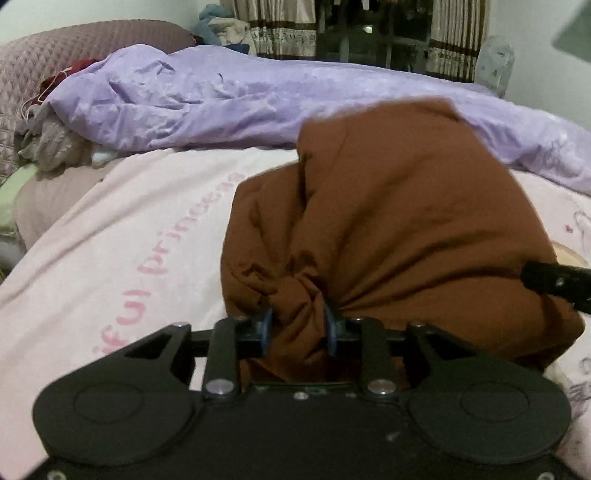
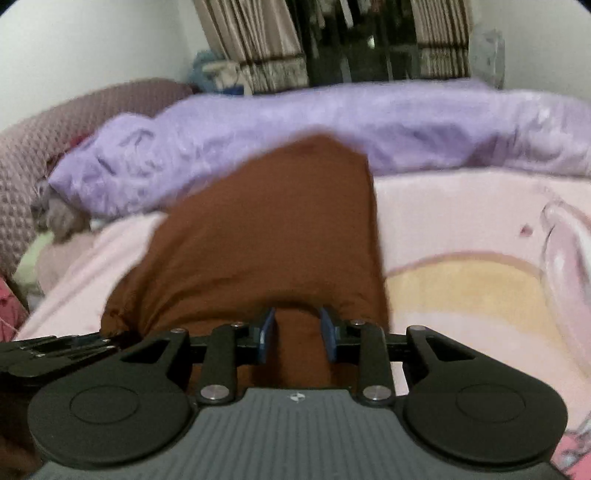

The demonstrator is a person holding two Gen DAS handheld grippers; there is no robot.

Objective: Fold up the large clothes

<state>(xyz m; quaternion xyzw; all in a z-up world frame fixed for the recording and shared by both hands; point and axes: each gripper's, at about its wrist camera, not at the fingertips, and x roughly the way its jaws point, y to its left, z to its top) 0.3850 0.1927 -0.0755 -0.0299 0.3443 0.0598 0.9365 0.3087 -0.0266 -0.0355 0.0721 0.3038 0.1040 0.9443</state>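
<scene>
Gripping on both sides: our left gripper [image 1: 300, 328] has its two blue pads [image 1: 266, 328] pinched onto a bunched wad of the brown garment [image 1: 388, 221], cloth puckering into tight creases right at the pinch. Our right gripper [image 2: 297, 332] also has brown garment [image 2: 266, 229] between its blue pads [image 2: 266, 332], which press against the cloth on both sides, so it's clamped on it too (folds less distinct here, frame is motion-blurred).

Garment position: it rises forward and up from both sets of fingers, mounded over the pink bedsheet [image 1: 122, 236], its far edge overlapping the purple quilt [image 1: 207, 99] in both wrist views. In the left view the cloth sits slightly right of centre; in the right view it leans left.

Hard to read:
- Garment type: we can't tell, no collar or sleeve distinguishable.
- Lower part of the cloth drops behind each gripper body, hidden.
- A black bit of the right gripper cuts in at the right edge of the left view, touching the cloth; the left gripper's body [image 2: 55, 347] shows at the left edge of the right view, tips out of sight.
- Pink lettering on the sheet is partly covered; only fragments legible.
- Curtains [image 1: 284, 26] and dark window behind are blurry.
</scene>
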